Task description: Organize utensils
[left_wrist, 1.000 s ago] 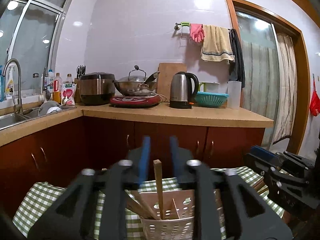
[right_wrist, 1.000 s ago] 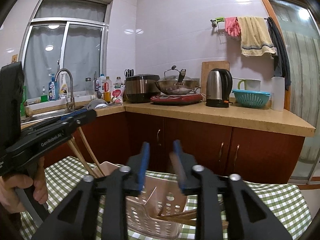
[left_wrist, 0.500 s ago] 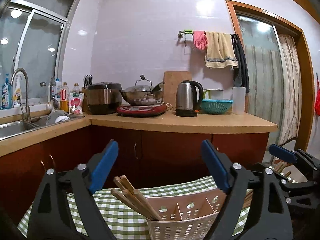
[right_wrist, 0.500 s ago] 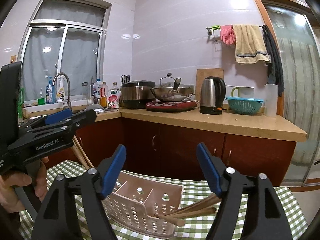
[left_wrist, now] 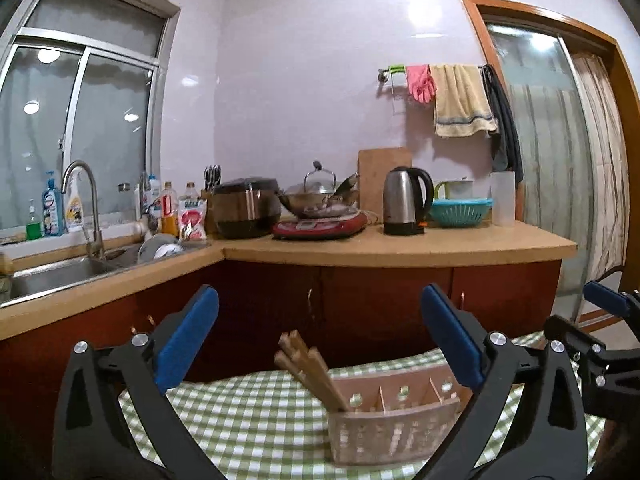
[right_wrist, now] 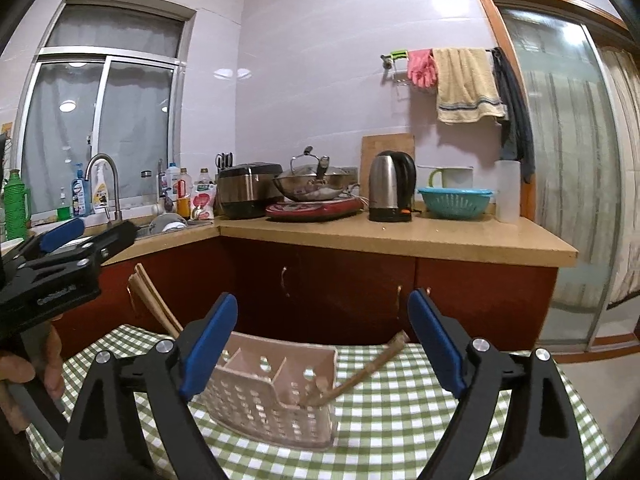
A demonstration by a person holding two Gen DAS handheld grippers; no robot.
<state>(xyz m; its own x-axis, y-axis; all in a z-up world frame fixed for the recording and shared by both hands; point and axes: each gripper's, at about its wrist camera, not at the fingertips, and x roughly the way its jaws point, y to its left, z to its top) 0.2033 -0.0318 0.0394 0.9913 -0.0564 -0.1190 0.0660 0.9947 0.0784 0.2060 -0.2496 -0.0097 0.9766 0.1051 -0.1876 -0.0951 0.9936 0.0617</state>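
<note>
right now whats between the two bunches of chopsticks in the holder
In the right wrist view, only the pink utensil holder's empty middle compartments and dividers lie between the chopsticks at its left end and the chopsticks leaning out at its right end.

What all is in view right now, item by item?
utensil basket: one, pale pink, perforated, on the checked cloth
chopsticks: two wooden bundles, leaning out of opposite ends of the basket; second bundle
tablecloth: one, green and white check
kettle: one, steel and black, on the counter
wok: one, steel, lidded, on a red cooker
rice cooker: one, dark, left of the wok
colander: one, teal, right of the kettle
towel: one, cream, on the wall rail
faucet: one, steel, over the sink
left tool: blue pads, jaws opening, nothing between
right tool: blue pads, jaws opening, nothing between
hand: one, gripping the left tool's handle
</note>
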